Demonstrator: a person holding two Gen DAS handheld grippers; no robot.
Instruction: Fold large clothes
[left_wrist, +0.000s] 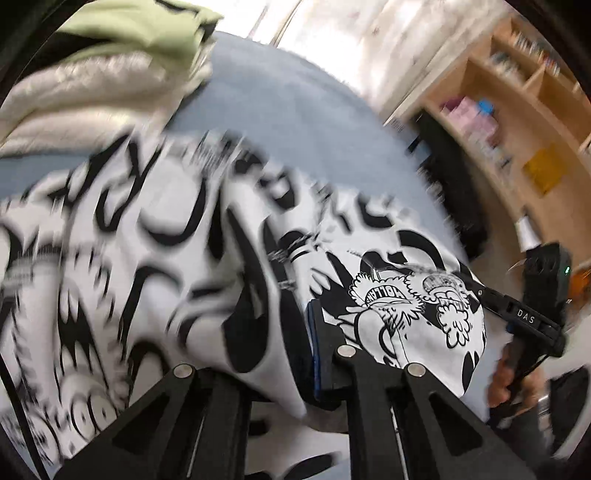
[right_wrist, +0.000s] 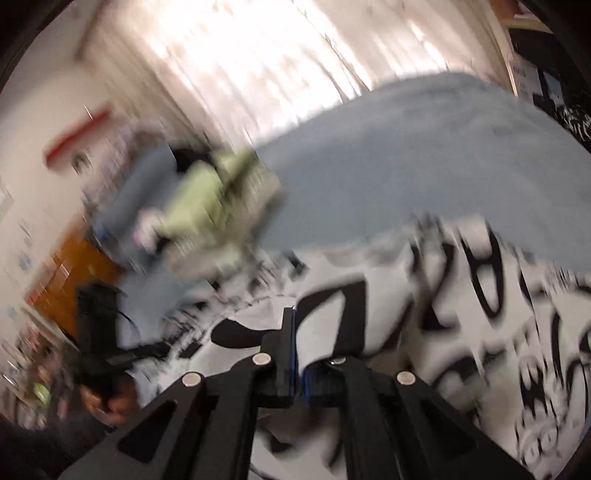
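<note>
Left wrist | both tools (left_wrist: 291, 332) (right_wrist: 297, 354) pinching printed shirt (left_wrist: 147, 258) | orientation blurred

Black-and-white printed garment (left_wrist: 155, 236) bunched on blue bedding (left_wrist: 295, 110)

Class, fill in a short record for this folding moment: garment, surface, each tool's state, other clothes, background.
garment: black-and-white printed garment, lifted and bunched, blurred
surface: light blue cover
left tool: shut on the garment's fabric
right tool: shut on the garment's edge
other clothes: pile of cream and pale green clothes on the cover
background: wooden shelf unit
</note>
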